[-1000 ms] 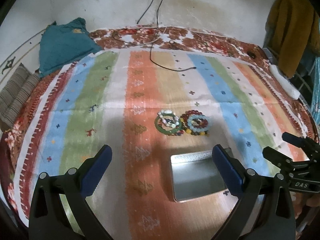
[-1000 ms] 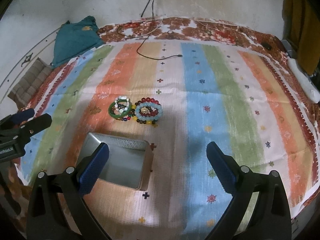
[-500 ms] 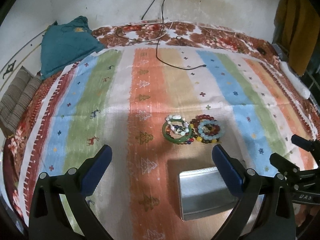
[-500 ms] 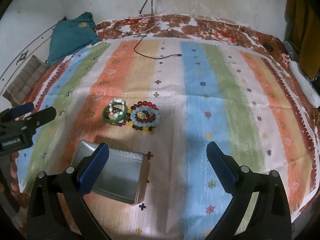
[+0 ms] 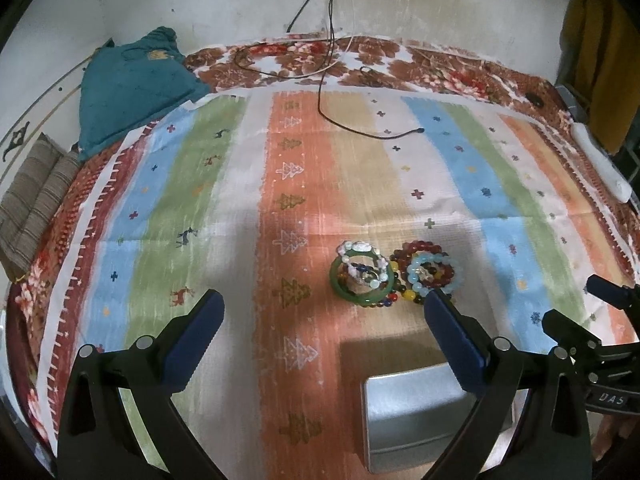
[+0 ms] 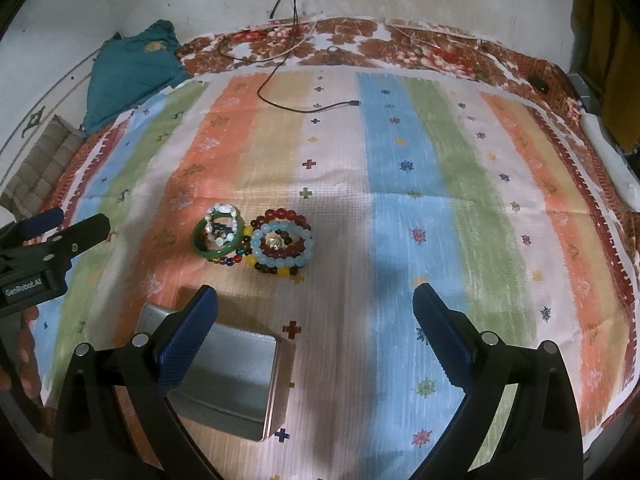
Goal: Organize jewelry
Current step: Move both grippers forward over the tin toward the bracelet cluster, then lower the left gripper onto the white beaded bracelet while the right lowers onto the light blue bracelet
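A pile of bracelets lies on the striped cloth: a green bangle [image 5: 352, 294] [image 6: 206, 250] with a white bead bracelet [image 5: 362, 250] on it, and light blue [image 5: 452, 283] [image 6: 280, 258] and dark red bead bracelets beside it. An open silver tin box [image 5: 412, 412] [image 6: 236, 384] stands nearer than the pile. My left gripper [image 5: 322, 312] is open and empty, above the cloth left of the box. My right gripper [image 6: 314, 308] is open and empty, right of the box. Each gripper shows at the edge of the other's view.
A teal cushion [image 5: 132, 84] and a striped brown cushion [image 5: 36, 196] lie at the far left. A black cable [image 5: 332, 92] runs from the wall onto the cloth. A white object [image 5: 600, 164] lies along the right edge, with brown clothing [image 5: 600, 48] hanging beyond.
Both grippers have shifted, so the bracelets and box sit lower and further right in the left view, and lower left in the right view. Both stay open and empty.
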`<state>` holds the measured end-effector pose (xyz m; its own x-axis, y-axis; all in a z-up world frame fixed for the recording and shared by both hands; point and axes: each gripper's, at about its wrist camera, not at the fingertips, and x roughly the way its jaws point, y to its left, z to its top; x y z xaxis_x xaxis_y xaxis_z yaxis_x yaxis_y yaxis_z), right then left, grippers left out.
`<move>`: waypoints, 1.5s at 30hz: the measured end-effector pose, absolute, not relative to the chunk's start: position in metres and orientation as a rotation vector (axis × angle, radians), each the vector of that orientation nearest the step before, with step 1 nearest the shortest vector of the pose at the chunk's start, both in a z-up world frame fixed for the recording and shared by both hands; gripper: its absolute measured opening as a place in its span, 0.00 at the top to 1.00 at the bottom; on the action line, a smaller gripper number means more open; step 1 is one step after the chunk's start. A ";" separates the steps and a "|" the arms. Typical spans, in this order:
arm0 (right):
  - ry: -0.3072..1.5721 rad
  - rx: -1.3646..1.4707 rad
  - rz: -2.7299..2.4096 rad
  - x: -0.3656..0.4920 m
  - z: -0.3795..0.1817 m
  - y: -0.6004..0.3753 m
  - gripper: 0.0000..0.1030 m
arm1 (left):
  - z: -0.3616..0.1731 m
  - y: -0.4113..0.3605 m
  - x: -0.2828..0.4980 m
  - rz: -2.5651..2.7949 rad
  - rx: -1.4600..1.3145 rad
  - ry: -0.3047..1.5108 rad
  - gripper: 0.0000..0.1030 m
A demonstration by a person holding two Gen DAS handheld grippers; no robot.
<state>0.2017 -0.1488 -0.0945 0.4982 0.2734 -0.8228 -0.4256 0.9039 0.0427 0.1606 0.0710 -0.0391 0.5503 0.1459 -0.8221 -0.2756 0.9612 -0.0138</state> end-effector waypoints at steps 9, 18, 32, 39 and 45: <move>0.983 -0.186 0.416 0.224 -0.107 -0.140 0.04 | -0.061 0.081 0.184 0.259 -0.131 1.013 0.05; 1.034 -0.196 0.432 0.242 -0.123 -0.129 0.04 | -0.075 0.087 0.204 0.252 -0.134 1.034 0.05; 1.069 -0.243 0.452 0.260 -0.142 -0.114 0.04 | -0.104 0.099 0.232 0.241 -0.140 1.092 0.05; 1.102 -0.235 0.421 0.273 -0.155 -0.111 0.14 | -0.119 0.107 0.245 0.227 -0.161 1.124 0.05; 1.126 -0.236 0.419 0.284 -0.167 -0.106 0.14 | -0.135 0.112 0.256 0.214 -0.179 1.161 0.12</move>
<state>0.2843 -0.1064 -0.1670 0.3642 0.2050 -0.9085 -0.4394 0.8979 0.0265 0.2564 0.1118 -0.1352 0.3822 0.0742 -0.9211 -0.2585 0.9656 -0.0295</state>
